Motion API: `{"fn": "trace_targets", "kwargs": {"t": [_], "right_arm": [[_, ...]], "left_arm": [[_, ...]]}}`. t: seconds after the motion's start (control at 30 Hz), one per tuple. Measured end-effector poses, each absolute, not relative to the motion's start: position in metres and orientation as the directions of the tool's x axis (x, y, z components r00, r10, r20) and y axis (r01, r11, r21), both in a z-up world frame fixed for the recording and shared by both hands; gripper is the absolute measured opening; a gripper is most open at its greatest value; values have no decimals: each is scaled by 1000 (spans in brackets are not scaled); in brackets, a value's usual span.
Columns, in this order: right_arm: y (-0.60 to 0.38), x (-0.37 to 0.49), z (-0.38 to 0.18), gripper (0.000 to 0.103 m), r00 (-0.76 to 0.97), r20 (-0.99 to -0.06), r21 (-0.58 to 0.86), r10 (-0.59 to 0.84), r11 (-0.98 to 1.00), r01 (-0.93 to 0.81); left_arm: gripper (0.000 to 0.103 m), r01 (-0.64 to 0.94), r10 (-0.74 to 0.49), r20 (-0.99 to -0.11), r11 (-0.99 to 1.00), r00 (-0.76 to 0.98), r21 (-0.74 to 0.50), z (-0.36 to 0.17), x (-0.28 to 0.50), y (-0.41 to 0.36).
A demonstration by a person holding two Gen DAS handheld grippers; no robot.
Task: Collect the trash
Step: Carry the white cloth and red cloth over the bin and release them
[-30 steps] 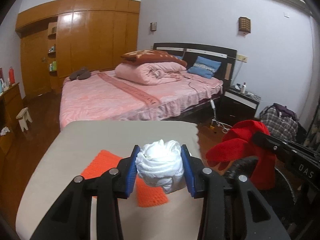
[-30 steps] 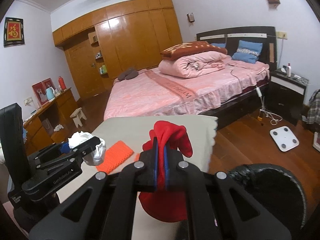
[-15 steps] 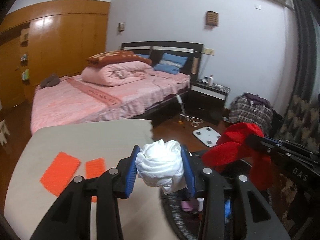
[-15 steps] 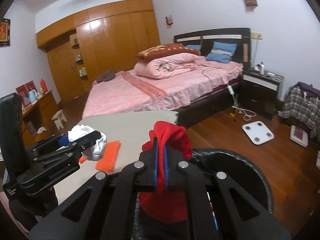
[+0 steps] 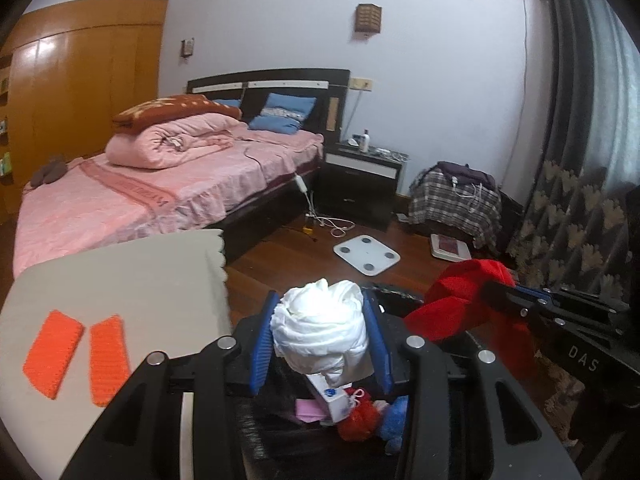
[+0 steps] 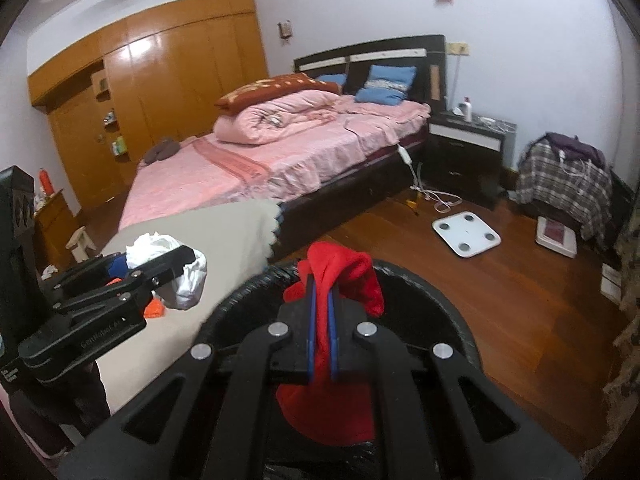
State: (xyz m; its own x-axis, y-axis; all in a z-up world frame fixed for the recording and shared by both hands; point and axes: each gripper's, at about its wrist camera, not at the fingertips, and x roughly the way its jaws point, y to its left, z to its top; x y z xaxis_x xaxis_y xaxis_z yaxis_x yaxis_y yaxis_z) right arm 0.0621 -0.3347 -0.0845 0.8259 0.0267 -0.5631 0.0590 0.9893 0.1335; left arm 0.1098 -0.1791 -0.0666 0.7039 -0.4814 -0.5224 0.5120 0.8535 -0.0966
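— Two claws, both full: what has each got?
— The left gripper (image 5: 320, 344) is clamped on a white wad (image 5: 320, 332) of crumpled stuff, squeezed between its blue pads (image 5: 262, 344). The right gripper (image 6: 321, 328) pinches a red cloth (image 6: 340, 272), jaws nearly together with the fabric draped over them.
— Where are they?
— Both hang over the black bin (image 6: 432, 292). In the left view the bin (image 5: 280, 408) sits under the wad, already holding red, blue and pink scraps and a small white box (image 5: 334, 394).
— And the table?
— The beige table (image 5: 120, 280) is just beside the bin, with two orange pads (image 5: 54, 346) lying flat on it
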Motion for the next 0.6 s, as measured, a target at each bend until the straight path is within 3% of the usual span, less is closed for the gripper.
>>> {"fn": "trace_targets", "kwargs": {"t": [0.2,0.3,0.4,0.47,0.6], "right_arm": [[-349,57,-98,5,811,-585,127,-11,986,105],[-353,56,-103,9,802,-597,117,-27,986,121],[-357,55,-110,36,789,-612,105,-53,983,148],[-358,53,-110,45,790,-610,106,-60,982,156],[-356,50,-107,84,800,-592,90,-92,980,180]], "left_arm": [[42,542,-508,-544,833,668,-112,-81,115,-198],[53,559,-520,-553,821,651,-115,-86,116,-206],[62,570,-537,-559,811,632,-134,-88,117,-206],[67,561,-526,-558,818,642,-125,-87,119,-202],[78,522,-493,-547,845,676,-116,-83,121,-185]]}}
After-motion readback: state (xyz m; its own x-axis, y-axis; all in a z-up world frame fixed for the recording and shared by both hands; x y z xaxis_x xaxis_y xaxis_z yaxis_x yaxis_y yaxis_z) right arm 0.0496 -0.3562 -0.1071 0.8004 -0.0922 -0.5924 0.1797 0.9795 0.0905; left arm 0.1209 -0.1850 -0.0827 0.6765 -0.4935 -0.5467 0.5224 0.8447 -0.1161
